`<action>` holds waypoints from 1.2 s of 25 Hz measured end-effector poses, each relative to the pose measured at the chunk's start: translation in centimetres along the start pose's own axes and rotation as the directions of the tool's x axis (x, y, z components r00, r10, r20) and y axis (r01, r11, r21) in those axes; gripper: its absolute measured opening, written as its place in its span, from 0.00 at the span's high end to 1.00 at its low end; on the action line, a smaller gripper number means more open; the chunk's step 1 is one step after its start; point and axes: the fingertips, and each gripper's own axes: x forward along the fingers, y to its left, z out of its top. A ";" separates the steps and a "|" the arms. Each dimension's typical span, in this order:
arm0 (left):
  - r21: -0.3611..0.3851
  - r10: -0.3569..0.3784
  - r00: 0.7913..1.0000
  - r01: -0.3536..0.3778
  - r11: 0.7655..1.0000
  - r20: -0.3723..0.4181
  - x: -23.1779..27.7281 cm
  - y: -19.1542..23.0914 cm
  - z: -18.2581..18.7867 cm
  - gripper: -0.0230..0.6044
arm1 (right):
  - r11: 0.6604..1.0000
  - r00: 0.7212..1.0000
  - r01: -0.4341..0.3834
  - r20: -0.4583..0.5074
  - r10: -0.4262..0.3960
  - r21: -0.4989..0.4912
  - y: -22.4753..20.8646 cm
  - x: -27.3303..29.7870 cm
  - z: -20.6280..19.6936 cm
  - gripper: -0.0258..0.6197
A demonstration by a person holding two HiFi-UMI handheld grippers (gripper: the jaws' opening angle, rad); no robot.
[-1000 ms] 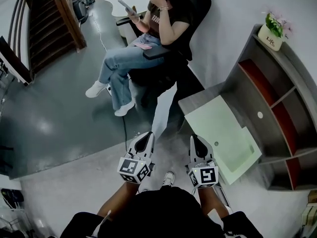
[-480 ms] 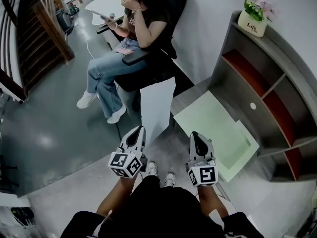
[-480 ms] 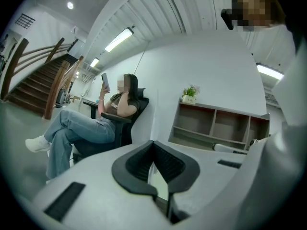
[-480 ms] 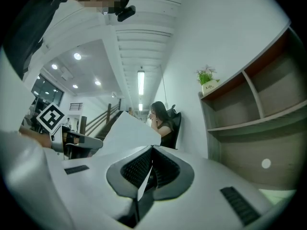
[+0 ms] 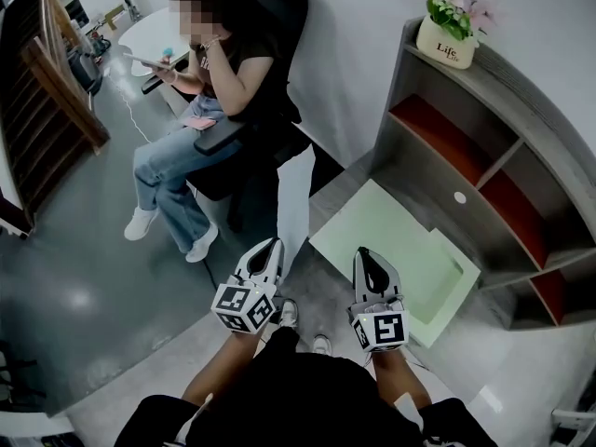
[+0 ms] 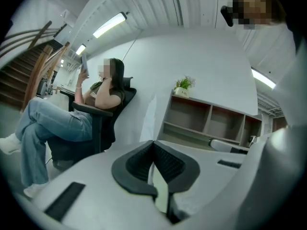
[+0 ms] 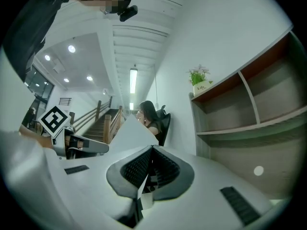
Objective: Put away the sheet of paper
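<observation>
The white sheet of paper stands upright ahead of me, between the two grippers. My left gripper is shut on its lower edge; in the left gripper view the sheet shows edge-on as a thin line rising from the closed jaws. My right gripper is level with the left one, over the edge of the pale green desk top. In the right gripper view its jaws are closed on the sheet, which spreads up and to the left.
A grey shelf unit with red inner panels stands behind the desk, with a potted plant on top. A person sits in a black office chair at the left, holding a phone. A wooden staircase is at the far left.
Desk, shelf and seated person have slid left and closer in the head view. Both grippers keep their place side by side with the sheet still held.
</observation>
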 end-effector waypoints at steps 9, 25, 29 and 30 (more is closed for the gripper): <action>-0.015 -0.166 0.982 0.165 0.986 -0.093 7.1 -0.1 -0.5 0.95 | 0.988 0.988 0.153 -0.026 -0.153 0.006 -3.7 3.0 -0.7 0.93; -0.108 -0.484 0.840 0.472 0.875 -0.244 12.7 -4.1 -3.9 0.95 | 0.906 0.902 0.418 -0.081 -0.423 -0.071 -6.1 1.7 -1.5 0.93; -0.165 -0.549 0.789 0.524 0.836 -0.275 13.7 -5.5 -5.0 0.95 | 0.869 0.865 0.487 -0.088 -0.494 -0.093 -7.0 0.1 -1.8 0.93; -0.196 -0.561 0.780 0.525 0.828 -0.278 14.0 -5.9 -5.2 0.95 | 0.863 0.859 0.496 -0.090 -0.504 -0.097 -7.3 -0.3 -1.8 0.93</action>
